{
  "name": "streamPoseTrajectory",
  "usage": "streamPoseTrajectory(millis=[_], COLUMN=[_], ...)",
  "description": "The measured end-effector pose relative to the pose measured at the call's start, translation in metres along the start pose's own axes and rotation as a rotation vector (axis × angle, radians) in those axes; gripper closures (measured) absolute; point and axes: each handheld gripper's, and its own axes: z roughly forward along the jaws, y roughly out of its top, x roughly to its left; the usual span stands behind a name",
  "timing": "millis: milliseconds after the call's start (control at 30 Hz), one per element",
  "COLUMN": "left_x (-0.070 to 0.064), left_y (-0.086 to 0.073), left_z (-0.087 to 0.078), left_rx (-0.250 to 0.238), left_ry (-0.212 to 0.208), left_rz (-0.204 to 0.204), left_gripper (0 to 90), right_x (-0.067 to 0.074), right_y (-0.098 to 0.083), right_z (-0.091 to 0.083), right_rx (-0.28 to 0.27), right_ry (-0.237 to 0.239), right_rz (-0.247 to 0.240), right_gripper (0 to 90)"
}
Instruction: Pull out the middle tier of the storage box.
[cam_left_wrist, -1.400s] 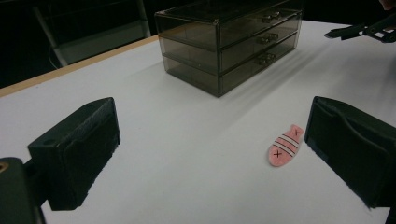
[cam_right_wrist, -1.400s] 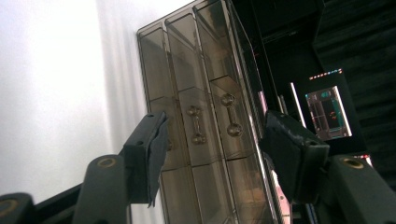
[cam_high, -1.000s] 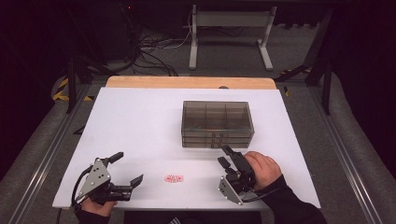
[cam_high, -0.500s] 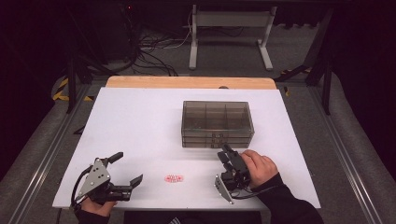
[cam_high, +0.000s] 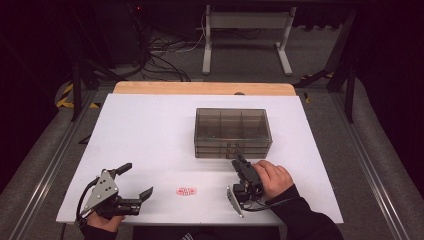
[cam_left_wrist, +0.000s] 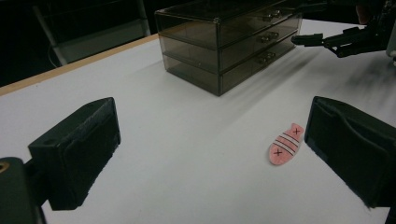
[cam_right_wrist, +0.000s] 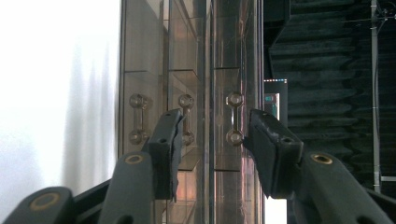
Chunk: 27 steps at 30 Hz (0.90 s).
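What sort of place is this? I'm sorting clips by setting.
Probably a lab or recording workspace: a white table holding a drawer box, loose cables on the floor, and a metal stand behind, against dark surroundings.

The white worktop is brightly lit from above while the room at the top of the high view stays dark. In the right gripper view the left side blows out to glare, and the smoky drawer box shows streaky reflections. The left gripper view's near tongs look soft; shadows are faint.

One drawer unit, one fish tag.
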Motion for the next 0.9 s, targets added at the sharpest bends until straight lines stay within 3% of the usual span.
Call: streamPoseTrajectory(millis=[333,900], left_x=[0.000,0.000], left_y=[0.000,0.000], left_z=[0.000,0.000], left_rx=[0.001,0.001], left_ry=[-0.001,-0.002], left_rz=[-0.003,-0.003], left_gripper=[4.4,4.4], right_x=[0.006,0.013], right_y=[0.001,0.001], right_z=[0.008,0.016], right_rx=[0.037,0.079], right_ry=[-0.027,-0.026], right_rz=[-0.026,-0.061], right_gripper=[60.6,66.3])
